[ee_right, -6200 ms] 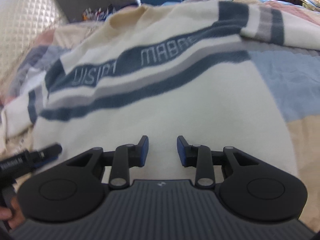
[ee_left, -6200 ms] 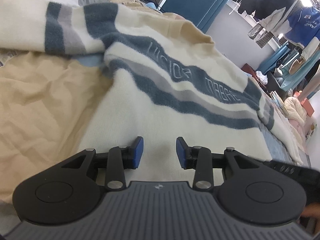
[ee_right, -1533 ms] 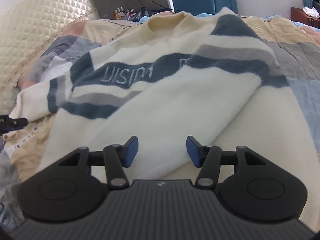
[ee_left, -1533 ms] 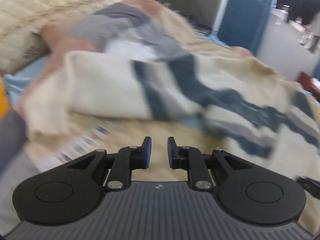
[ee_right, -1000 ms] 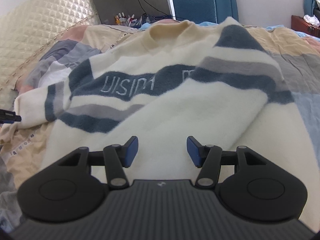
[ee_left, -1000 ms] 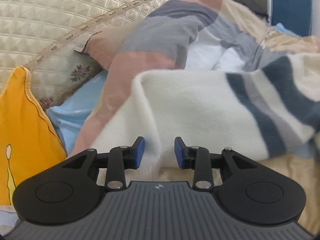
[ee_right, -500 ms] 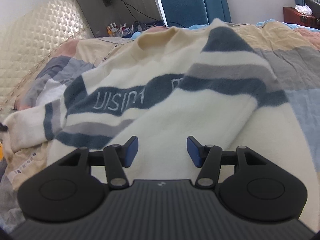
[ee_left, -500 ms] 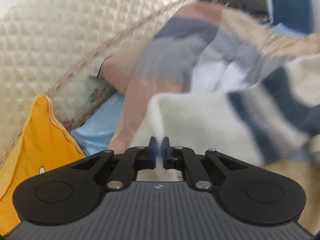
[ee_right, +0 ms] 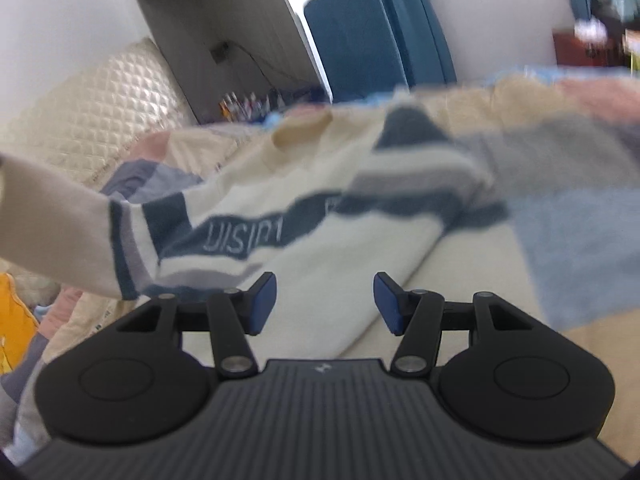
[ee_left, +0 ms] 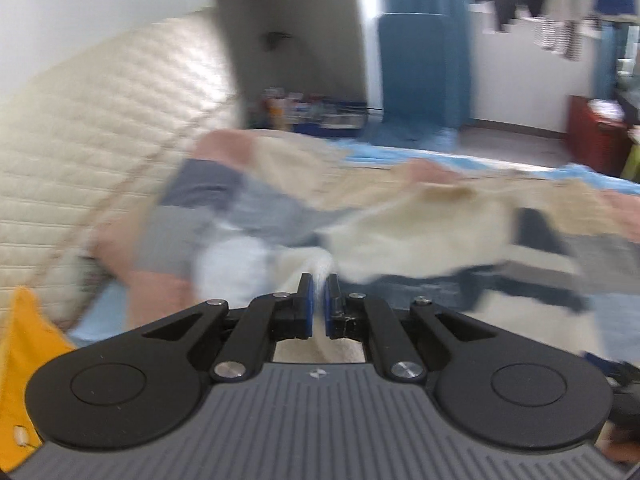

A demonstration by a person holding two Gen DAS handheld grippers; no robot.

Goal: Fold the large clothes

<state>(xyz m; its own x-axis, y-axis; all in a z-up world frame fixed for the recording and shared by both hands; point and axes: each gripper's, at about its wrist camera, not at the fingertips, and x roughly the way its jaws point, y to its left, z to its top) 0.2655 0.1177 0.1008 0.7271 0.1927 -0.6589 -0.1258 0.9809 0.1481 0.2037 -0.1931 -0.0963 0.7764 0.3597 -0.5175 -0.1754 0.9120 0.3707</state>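
While left gripper [ee_left: 319, 306] pinches sweater [ee_right: 320, 216] cuff, right gripper [ee_right: 325, 303] gapes empty, lettering visible.

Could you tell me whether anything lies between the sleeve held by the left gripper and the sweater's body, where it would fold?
Nothing visible does: the left gripper pinches the sleeve, and the sweater's body lies bare.

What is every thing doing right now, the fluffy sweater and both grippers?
Cream knit sweater with blue and grey stripes: spread on the bed, right sleeve folded across the body, left sleeve lifted.
Left gripper: shut on the left sleeve's cream cuff.
Right gripper: open, holding nothing, above the sweater.
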